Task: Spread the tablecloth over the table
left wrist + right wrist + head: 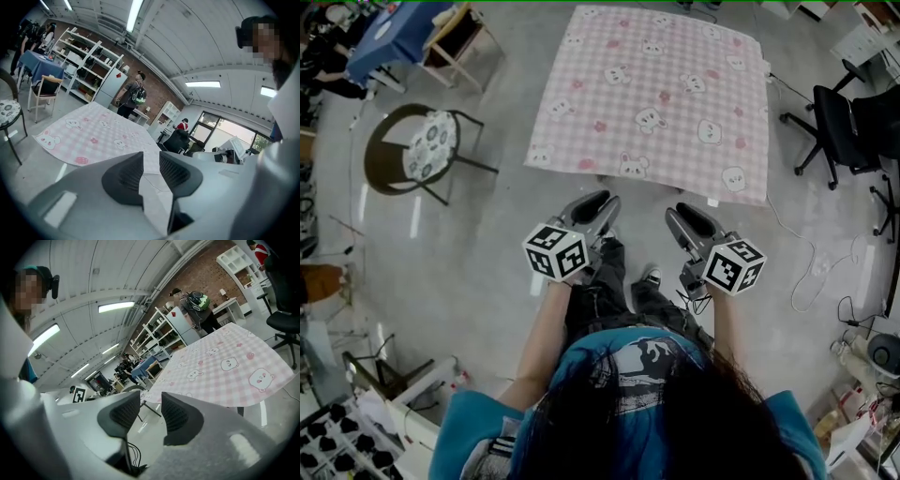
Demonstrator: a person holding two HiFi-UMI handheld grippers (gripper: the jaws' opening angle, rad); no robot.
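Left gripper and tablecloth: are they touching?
Apart. Left gripper view: the left gripper is open and empty; the tablecloth lies ahead across floor.

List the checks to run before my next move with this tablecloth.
1. Tablecloth lies flat, no big folds: ok.
2. Even overhang on all sides: cannot tell.
3. Left gripper empty, jaws apart: ok.
4. Right gripper empty, jaws apart: ok.
5. Both grippers off the cloth, short of its near edge: ok.
6. Round chair stands apart from the cloth: ok.
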